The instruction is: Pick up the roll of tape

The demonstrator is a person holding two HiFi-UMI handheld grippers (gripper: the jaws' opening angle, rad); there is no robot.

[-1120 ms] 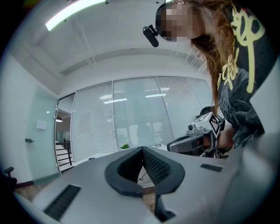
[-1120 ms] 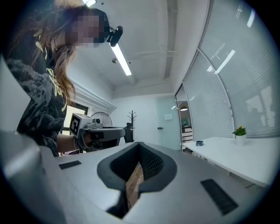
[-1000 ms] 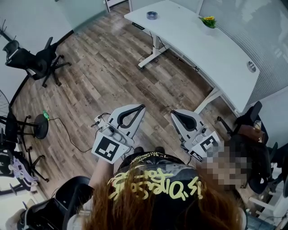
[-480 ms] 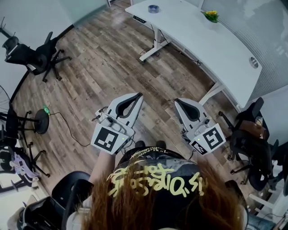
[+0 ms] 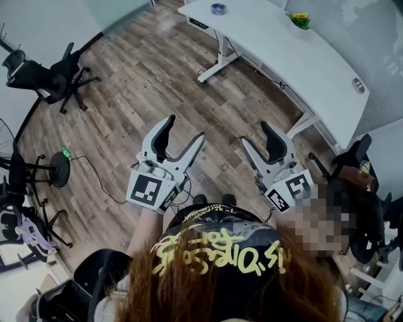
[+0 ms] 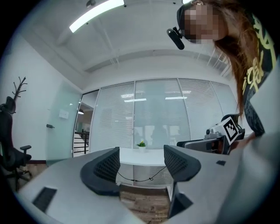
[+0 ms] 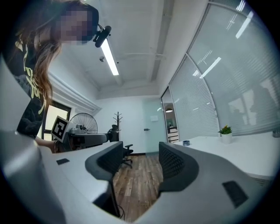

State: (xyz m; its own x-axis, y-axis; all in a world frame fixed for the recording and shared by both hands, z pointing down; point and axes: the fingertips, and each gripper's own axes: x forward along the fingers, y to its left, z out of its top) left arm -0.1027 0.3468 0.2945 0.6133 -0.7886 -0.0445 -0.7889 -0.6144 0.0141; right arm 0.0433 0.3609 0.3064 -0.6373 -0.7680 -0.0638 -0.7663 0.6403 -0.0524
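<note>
Both sets of jaws have just been opening and now stand well apart with nothing between them. The left gripper frames only the far desk, and the right gripper frames bare wood floor. My read is that they're pre-set wide, so there's no fiddling once I'm at the pick.

The roll of tape is at top centre of the head view. It lies flat on the white desk near its left end, well apart from both grippers. The potted plant sits further right on the same desk, clear of the tape, so there's no clutter at the grab.

I'm holding both grippers level at lower centre, just in front of my body, noses toward the desk. That's a carry pose, not a reach. A whole stretch of floor lies between me and the desk, so the approach comes first and the task has barely begun.

The right gripper view shows the tape as a small dark ring just right of my jaws. I can't find it in the left gripper view, so the right one looks better lined up.

One risk is that a flat roll on a smooth top may skate if the pads land off-centre.

The office chair at upper left is out of the path.
</note>
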